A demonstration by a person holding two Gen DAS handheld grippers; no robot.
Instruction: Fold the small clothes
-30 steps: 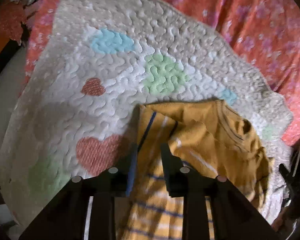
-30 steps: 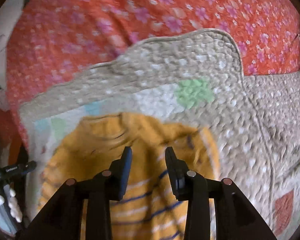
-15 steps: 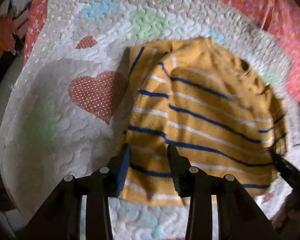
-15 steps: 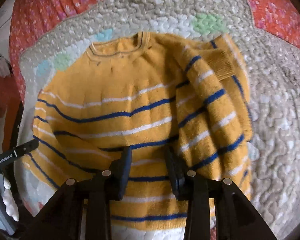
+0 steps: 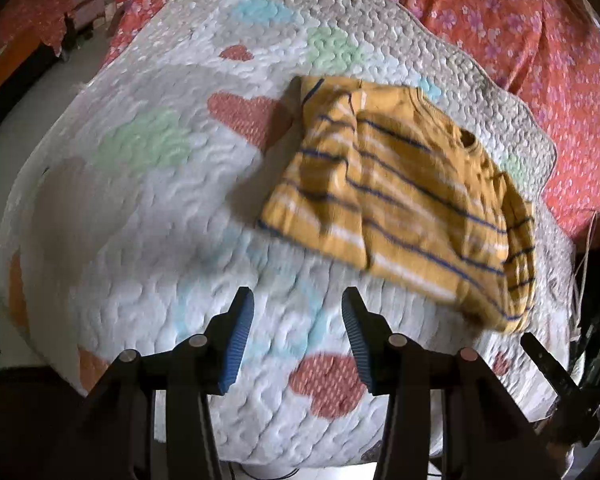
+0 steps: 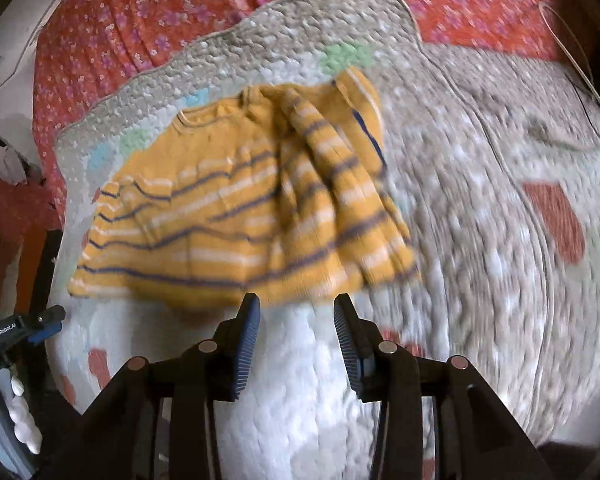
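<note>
Sweater: a small yellow sweater with blue and white stripes is lying on the quilt, both sleeves folded in over the body, neck opening facing the far edge.
Left gripper: the left gripper is hanging over bare quilt just short of the sweater's hem; its jaws are opening and nothing is sitting between the blue pads.
Right gripper: the right gripper is hovering at the near hem; its jaws are opening too, holding nothing.
Quilt: a pale quilted blanket with red hearts and green and blue patches is lying under the sweater.
Bedspread: a red flowered bedspread is showing beyond the quilt's far edge.
</note>
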